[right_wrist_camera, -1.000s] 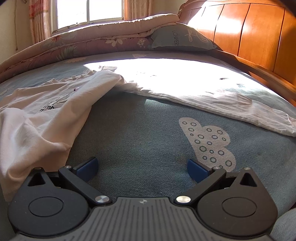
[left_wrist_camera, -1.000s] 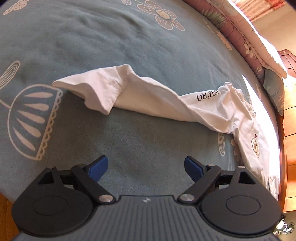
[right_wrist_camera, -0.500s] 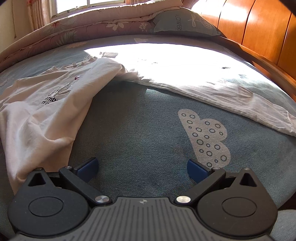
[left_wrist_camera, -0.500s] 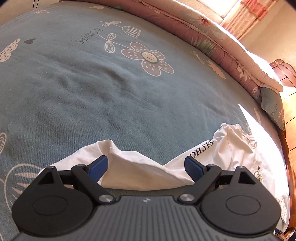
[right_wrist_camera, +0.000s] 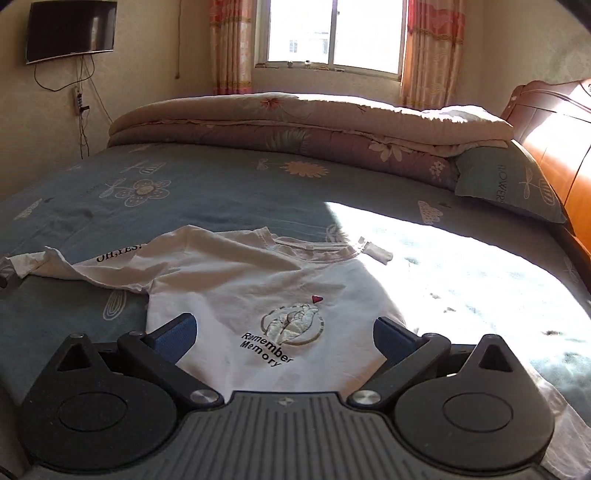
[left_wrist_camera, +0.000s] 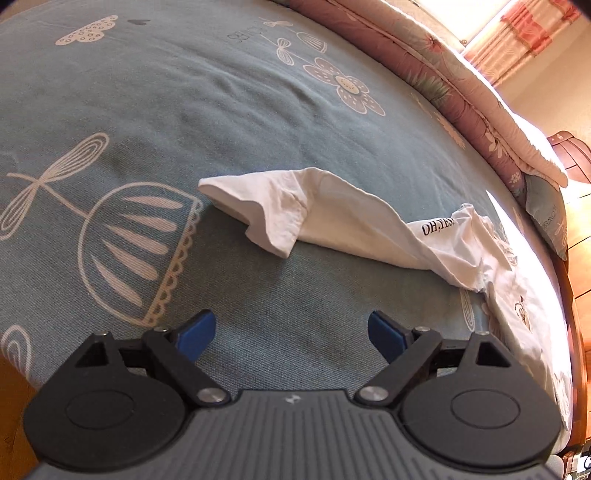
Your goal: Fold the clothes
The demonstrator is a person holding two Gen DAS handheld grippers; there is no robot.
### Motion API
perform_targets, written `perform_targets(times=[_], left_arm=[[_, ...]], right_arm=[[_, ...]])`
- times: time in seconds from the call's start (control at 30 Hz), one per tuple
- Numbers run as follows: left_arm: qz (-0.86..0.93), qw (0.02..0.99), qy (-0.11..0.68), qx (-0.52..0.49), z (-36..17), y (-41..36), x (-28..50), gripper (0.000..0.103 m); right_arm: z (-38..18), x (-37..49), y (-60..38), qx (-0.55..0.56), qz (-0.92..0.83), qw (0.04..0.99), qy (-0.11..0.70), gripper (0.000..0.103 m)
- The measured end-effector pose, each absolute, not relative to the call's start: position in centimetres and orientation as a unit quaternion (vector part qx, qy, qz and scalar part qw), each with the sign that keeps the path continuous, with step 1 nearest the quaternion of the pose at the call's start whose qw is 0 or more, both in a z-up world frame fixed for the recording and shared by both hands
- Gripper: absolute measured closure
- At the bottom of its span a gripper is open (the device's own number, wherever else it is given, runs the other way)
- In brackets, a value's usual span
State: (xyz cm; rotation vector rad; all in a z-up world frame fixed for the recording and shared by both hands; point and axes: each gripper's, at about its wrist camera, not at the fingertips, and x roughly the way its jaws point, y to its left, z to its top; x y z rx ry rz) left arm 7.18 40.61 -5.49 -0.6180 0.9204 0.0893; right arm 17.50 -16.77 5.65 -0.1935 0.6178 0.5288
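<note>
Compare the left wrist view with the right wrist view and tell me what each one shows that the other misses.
Only the left wrist view shows the left gripper, fingers wide apart over bare sheet, and the crumpled sleeve end up close.

Only the right wrist view shows the right gripper, open above the shirt's chest, the "Remember Memory" print, the window and the wall television.

Both show the white T-shirt on the blue bedsheet, its "OH,YES!" lettering, the folded quilt, the pillow and the wooden headboard.
</note>
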Motion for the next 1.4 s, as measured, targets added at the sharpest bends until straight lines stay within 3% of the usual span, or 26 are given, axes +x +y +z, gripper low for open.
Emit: perform_targets(times=[0.23,0.53,0.9,1.2,1.3,1.4], left_arm=[[0.002,0.838,0.422,-0.347,-4.6,40.8,8.8,0.013],[0.006,0.81,0.392,-0.436,-6.7,44.0,10.3,0.013],[-0.015,0.803,0.392,-0.447,-7.6,45.1,12.5,0.013],[-0.019,0.805,0.385,-0.451,-7.8,45.7,12.5,0.012],[-0.025,0.803,0.383,-0.456,-8.2,45.7,12.0,0.012],[-0.02,0.8,0.386,-0.46,-8.9,46.0,11.5,0.011]], right_arm=[[5.2,20.7,2.0,-0.122,0.537,0.778,0.304,0.0],[-1.9,25.3,19.3,-0.069,0.625,0.675,0.386,0.0],[-5.2,24.3,24.5,-0.079,0.663,0.618,0.414,0.0],[-5.4,17.9,22.1,-0.138,0.728,0.476,0.474,0.0],[-5.3,16.3,21.4,-0.194,0.72,0.488,0.454,0.0],[-4.6,16.7,20.8,-0.173,0.716,0.508,0.446,0.0]])
